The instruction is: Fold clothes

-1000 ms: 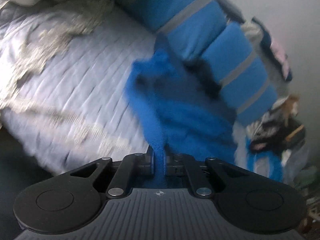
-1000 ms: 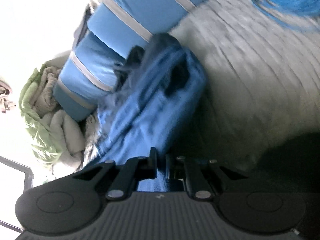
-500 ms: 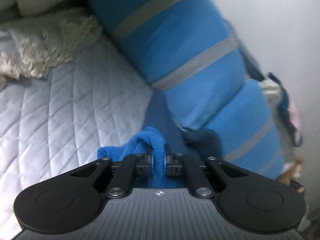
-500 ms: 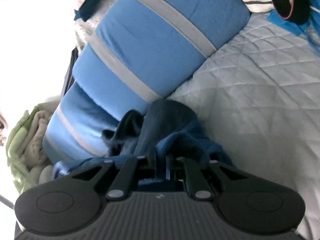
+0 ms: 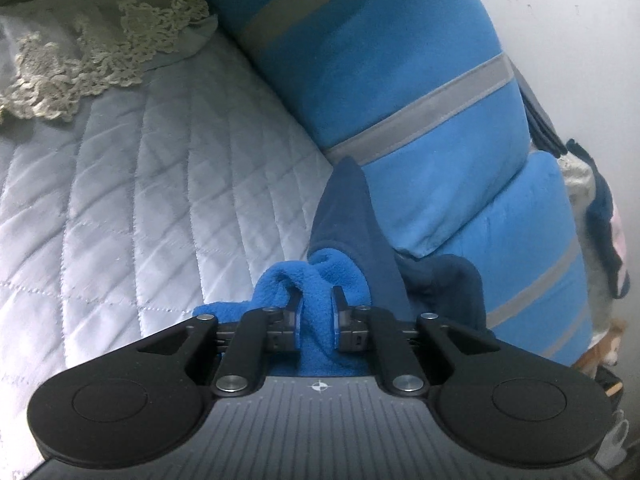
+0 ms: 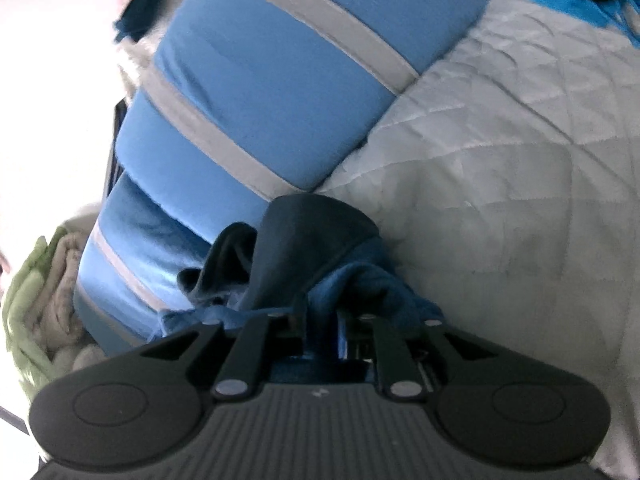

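On the quilted bed [image 5: 160,200], at 6 o'clock in both views, my left gripper [image 5: 316,316] and right gripper [image 6: 322,320] each pinch the blue fleece garment [image 5: 320,280], fingers nearly closed.

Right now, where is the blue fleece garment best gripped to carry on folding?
Probably its bunched bright-blue edge, where the left gripper clamps it, approached from the open quilt side. The striped cushion blocks the far side, against the navy part.
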Demonstrator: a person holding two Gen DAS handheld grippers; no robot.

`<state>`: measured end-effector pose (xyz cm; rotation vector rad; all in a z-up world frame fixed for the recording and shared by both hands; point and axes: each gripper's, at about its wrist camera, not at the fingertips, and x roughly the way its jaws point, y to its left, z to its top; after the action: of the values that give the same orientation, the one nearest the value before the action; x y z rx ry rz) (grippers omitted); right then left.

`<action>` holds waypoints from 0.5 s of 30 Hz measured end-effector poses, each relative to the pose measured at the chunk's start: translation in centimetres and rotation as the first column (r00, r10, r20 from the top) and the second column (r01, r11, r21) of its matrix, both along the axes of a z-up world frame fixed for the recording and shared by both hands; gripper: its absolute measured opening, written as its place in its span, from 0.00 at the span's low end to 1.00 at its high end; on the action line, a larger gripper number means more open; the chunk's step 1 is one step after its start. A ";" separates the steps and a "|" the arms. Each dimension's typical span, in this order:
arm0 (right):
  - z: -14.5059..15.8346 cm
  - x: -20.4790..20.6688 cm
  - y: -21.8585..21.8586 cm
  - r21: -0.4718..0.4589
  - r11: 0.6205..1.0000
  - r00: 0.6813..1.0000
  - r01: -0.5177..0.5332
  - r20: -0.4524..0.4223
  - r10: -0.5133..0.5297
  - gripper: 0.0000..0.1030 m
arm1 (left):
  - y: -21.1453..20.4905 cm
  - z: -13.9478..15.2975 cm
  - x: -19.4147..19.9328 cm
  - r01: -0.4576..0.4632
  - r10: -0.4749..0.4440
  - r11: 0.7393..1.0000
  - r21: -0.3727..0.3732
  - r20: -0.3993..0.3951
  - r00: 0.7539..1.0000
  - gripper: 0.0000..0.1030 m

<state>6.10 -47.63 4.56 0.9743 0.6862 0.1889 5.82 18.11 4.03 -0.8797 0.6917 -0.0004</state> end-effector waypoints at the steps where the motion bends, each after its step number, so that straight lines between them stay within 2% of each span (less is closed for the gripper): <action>1: -0.1 0.0 -0.2 0.023 1.000 1.000 0.013 -0.001 -0.013 0.23 | 0.2 0.1 0.1 0.001 -0.001 1.000 -0.016 0.005 1.000 0.18; 2: -0.1 -0.1 -0.4 0.046 0.999 1.000 0.026 0.000 -0.026 0.41 | 0.4 0.2 0.1 0.001 0.000 0.999 -0.041 0.019 1.000 0.27; 3: -0.2 -0.2 -0.6 0.070 0.997 0.999 0.039 0.000 -0.039 0.54 | 0.7 0.2 0.1 0.002 0.000 0.998 -0.066 0.033 0.999 0.38; 4: -0.1 -0.4 -0.8 0.092 0.994 0.998 0.054 0.017 -0.055 0.62 | 0.9 0.3 0.1 0.000 0.005 0.996 -0.089 0.052 0.999 0.49; 5: 0.0 -0.7 -1.0 0.114 0.991 0.996 0.069 0.040 -0.074 0.81 | 1.0 0.5 0.0 -0.002 0.010 0.994 -0.109 0.076 0.997 0.54; 6: 0.2 -1.0 -1.2 0.120 0.989 0.993 0.088 0.064 -0.097 0.92 | 1.2 0.7 -0.2 0.000 0.013 0.992 -0.126 0.103 0.995 0.63; 7: 0.6 -1.4 -1.4 0.113 0.988 0.990 0.103 0.089 -0.114 0.94 | 1.3 0.9 -0.4 0.002 0.017 0.990 -0.143 0.129 0.991 0.71; 8: 1.0 -1.7 -1.5 0.105 0.988 0.985 0.116 0.114 -0.128 0.97 | 1.4 1.3 -0.6 -0.006 0.028 0.990 -0.140 0.153 0.988 0.73; 9: 1.4 -2.0 -1.7 0.100 0.987 0.981 0.126 0.133 -0.138 1.00 | 1.3 1.6 -1.0 -0.024 0.045 0.993 -0.118 0.175 0.984 0.75; 12: 2.0 -2.6 -1.8 0.084 0.986 0.976 0.142 0.156 -0.154 1.00 | 1.2 2.9 -1.8 -0.065 0.068 0.998 -0.020 0.221 0.973 0.76; 15: 2.2 -2.8 -1.3 0.037 0.987 0.981 0.154 0.114 -0.158 1.00 | 0.6 3.5 -2.3 -0.082 0.066 0.993 0.087 0.175 0.982 0.77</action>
<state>3.27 -48.95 6.79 1.0308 0.4987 0.1164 3.52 18.75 7.53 -0.8046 0.4931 0.0223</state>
